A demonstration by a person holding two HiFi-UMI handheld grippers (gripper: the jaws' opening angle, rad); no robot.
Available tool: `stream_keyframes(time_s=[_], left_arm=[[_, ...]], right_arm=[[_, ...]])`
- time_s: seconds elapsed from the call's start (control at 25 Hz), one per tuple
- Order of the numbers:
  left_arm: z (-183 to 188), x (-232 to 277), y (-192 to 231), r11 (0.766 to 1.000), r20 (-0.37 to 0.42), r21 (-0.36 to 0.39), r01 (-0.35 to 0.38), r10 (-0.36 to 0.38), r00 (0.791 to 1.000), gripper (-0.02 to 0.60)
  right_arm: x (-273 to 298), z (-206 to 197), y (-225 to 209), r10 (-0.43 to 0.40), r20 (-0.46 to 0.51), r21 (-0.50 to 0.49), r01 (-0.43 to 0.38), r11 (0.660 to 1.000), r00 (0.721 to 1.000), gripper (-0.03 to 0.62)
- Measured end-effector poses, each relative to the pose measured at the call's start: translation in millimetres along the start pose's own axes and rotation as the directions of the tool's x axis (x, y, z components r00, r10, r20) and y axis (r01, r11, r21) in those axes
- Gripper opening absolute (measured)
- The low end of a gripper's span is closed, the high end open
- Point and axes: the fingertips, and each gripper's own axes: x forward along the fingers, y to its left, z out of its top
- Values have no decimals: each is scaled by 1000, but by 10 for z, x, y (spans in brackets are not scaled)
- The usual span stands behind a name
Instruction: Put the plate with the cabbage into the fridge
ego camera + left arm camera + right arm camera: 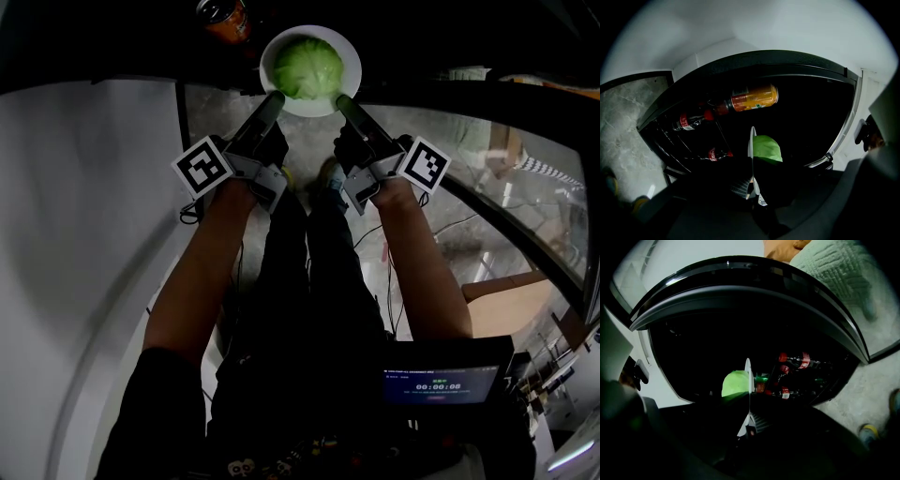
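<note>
Top middle, left gripper (273,99) and right gripper (344,101) pinch the plate (352,58) by its near rim. It looks hard and breakable, and the round cabbage (307,64) may roll.

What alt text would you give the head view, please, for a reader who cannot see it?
Seen from above, a white plate carrying a green cabbage is held at the dark fridge opening, its near rim gripped by the left claw and the right claw. An orange drink bottle lies beyond the plate's left side.
</note>
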Motion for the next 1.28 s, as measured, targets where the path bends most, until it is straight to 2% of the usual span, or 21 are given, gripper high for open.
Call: stream_keyframes(time_s=[0.68, 0.96, 1.28], left_arm=[[-5, -23, -55, 1000, 10, -12, -19, 19, 1000, 9], [-16, -31, -6, 999, 30, -51, -18, 20, 999, 9], [-24, -23, 30, 998, 34, -53, -25, 27, 999, 9]], right_arm=[[-24, -6, 52, -14, 8, 24, 14, 1000, 1000, 15], [-13, -3, 24, -19, 9, 25, 19, 1000, 1000, 15], [-18, 1, -20, -26, 14, 37, 26, 999, 1000, 14]])
